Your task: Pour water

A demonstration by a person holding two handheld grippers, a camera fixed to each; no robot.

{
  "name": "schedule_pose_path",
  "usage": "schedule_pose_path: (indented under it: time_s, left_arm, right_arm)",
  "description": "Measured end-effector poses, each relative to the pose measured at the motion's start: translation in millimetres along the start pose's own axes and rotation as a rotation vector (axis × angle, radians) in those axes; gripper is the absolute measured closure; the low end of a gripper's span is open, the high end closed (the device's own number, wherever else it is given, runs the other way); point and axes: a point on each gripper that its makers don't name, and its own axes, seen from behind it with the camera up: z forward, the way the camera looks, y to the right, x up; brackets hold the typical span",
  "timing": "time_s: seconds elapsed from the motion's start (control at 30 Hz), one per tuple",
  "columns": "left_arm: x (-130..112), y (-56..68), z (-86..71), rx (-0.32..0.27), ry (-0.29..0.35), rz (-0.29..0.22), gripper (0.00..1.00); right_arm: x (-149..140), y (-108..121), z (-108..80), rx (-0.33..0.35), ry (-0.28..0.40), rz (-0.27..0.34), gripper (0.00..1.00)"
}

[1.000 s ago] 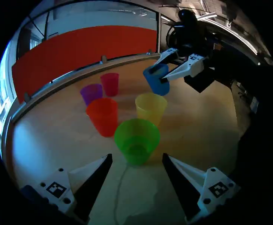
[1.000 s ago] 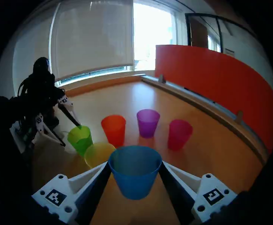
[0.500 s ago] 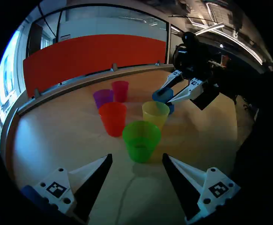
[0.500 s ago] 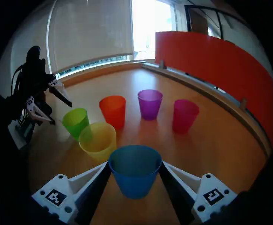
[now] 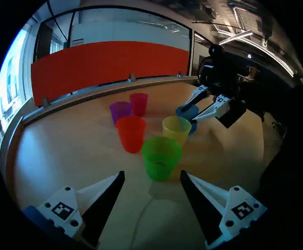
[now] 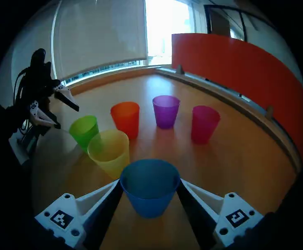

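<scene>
Status: we can't confirm a pour from this. The right gripper (image 6: 149, 185) has its jaws closed on the blue cup (image 6: 149, 204), one finger against each side. The cup is upright, not tipped, and low over the desk (image 6: 243, 166); we can't tell whether its base is down. It sits just beside the yellow cup (image 6: 109, 152), at the end of the cluster farthest from the window-side edge. The left gripper (image 5: 151, 173) has its jaws wide and empty, and the green cup (image 5: 162, 160) stands a little ahead of its tips. The orange cup (image 6: 125, 118), purple cup (image 6: 166, 110) and pink cup (image 6: 204, 123) stand nearer the edge with the red screen (image 6: 251, 71). The blue cup is translucent plastic, tapered, with an open rim, and we see no water in it or in any other cup. Our read is that the tilt over a target cup is either finished or not begun.
</scene>
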Motion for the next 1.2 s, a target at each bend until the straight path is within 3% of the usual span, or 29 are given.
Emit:
schedule_pose_path:
  time_s: [0.67, 1.2]
  left_arm:
    - [1, 2.8, 2.9, -0.002, -0.009, 0.011, 0.01]
    - [3, -13.1, -17.4, 0.08, 0.014, 0.004, 0.01]
  right_arm:
    - [-16, 0, -22.2, -0.031, 0.013, 0.028, 0.01]
    - [-33, 0, -65.6, -0.11, 0.053, 0.046, 0.01]
